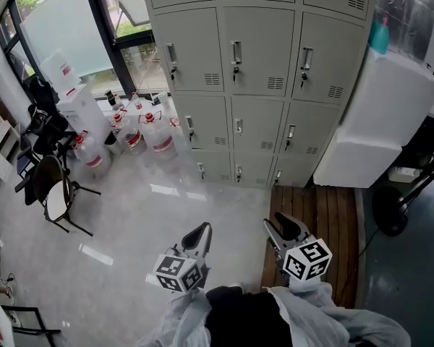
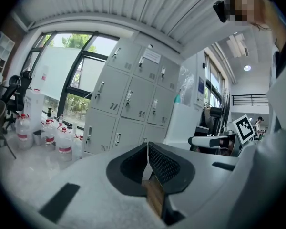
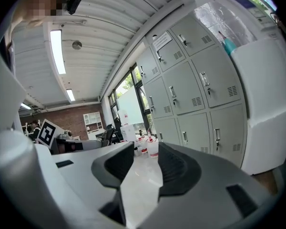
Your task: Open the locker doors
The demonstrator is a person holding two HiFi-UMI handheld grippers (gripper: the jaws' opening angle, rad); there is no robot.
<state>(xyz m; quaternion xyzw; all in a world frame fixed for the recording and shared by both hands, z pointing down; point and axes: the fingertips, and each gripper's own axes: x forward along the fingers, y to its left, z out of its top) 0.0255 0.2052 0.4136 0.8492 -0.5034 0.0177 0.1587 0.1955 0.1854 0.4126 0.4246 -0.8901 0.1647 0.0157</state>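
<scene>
A grey bank of lockers [image 1: 257,71] stands against the far wall, and every door I can see is shut, each with a small handle and lock. Both grippers hang low, well short of the lockers and touching none of them. My left gripper [image 1: 200,234] has its jaws together with nothing held; in the left gripper view [image 2: 147,148] the pads meet at the tips, and the lockers [image 2: 128,104] lie ahead. My right gripper [image 1: 282,230] is open, a clear gap [image 3: 145,149] between its jaws with nothing in it, and the lockers [image 3: 190,89] are to its right.
Several large water bottles [image 1: 155,132] stand on the floor left of the lockers, below the window. A black chair [image 1: 54,194] is at the left. A tall white appliance [image 1: 380,121] with a teal bottle [image 1: 380,35] on top stands right of the lockers, beside a wooden floor strip [image 1: 311,223].
</scene>
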